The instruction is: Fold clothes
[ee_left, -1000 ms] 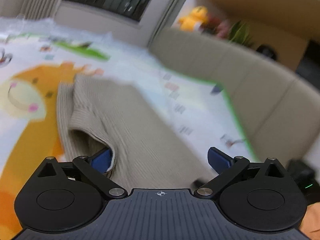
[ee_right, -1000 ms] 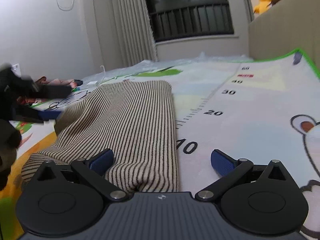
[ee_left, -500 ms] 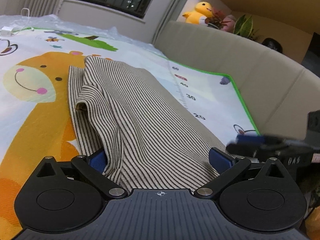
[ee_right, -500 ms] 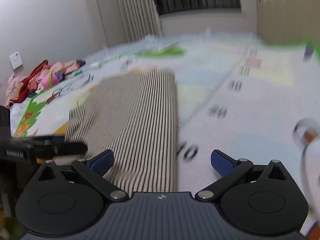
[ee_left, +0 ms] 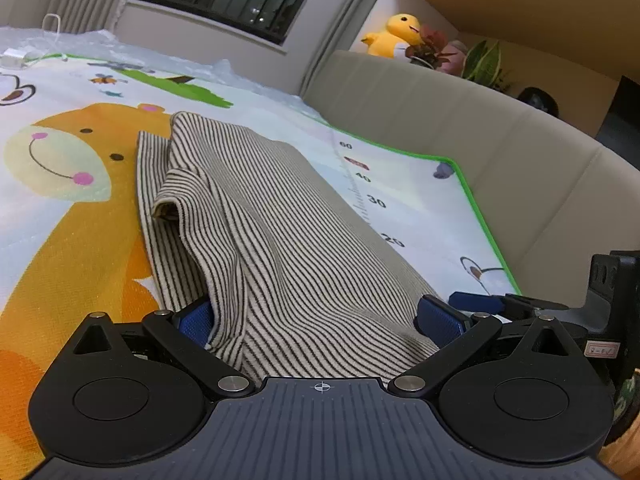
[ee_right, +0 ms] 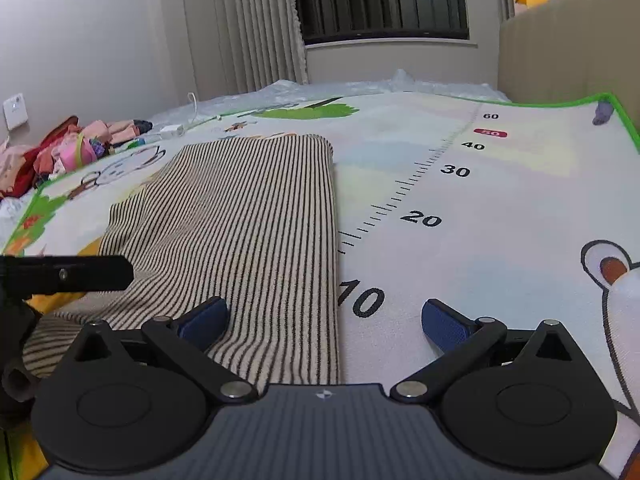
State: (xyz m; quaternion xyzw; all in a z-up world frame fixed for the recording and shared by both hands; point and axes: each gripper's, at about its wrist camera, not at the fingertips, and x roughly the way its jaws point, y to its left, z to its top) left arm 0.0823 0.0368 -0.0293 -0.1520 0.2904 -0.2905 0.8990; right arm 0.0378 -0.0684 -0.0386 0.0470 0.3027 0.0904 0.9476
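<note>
A beige garment with thin dark stripes (ee_left: 256,216) lies folded lengthwise on a printed play mat (ee_left: 60,216). A sleeve lies folded over its left side. My left gripper (ee_left: 320,320) is open, its blue pads on either side of the garment's near end. In the right wrist view the same garment (ee_right: 248,208) fills the left half. My right gripper (ee_right: 324,320) is open over its near right edge, one pad on the cloth and one over the mat (ee_right: 460,200). Each gripper shows at the edge of the other's view.
A beige sofa (ee_left: 500,152) runs along the mat's right edge, with a yellow plush toy (ee_left: 394,36) and plants on the ledge behind it. A pile of pink and red clothes (ee_right: 60,152) lies at the mat's far left. A white charger and cable (ee_right: 172,130) lie near the window wall.
Both grippers have moved down and in towards the garment's near end and steadied. The left pads now straddle the cloth. The right gripper now shows at the left view's right edge.
</note>
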